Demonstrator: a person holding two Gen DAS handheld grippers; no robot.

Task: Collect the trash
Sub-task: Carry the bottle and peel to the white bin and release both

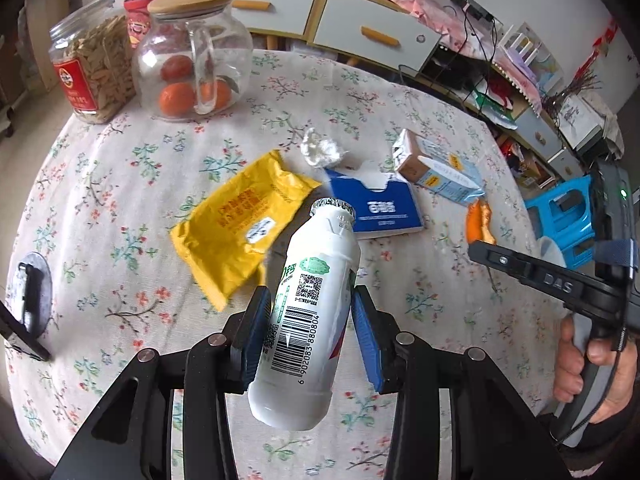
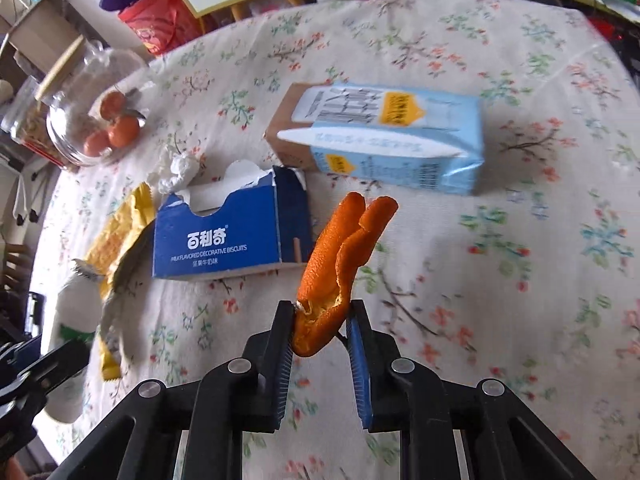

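Left wrist: smooth white plastic bottle [image 1: 304, 320]

Lidded glass jar [image 1: 192, 56] holding oranges [image 1: 176, 98]; seed jar [image 1: 94, 68] beside.

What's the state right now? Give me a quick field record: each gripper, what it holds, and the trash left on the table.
left gripper: shut on white bottle, lifted
right gripper: shut on orange peel, lifted
trash on table: yellow packet, crumpled tissue, blue biscuit box, light blue carton
non-trash: glass jar with oranges, jar with red label
surface: floral tablecloth
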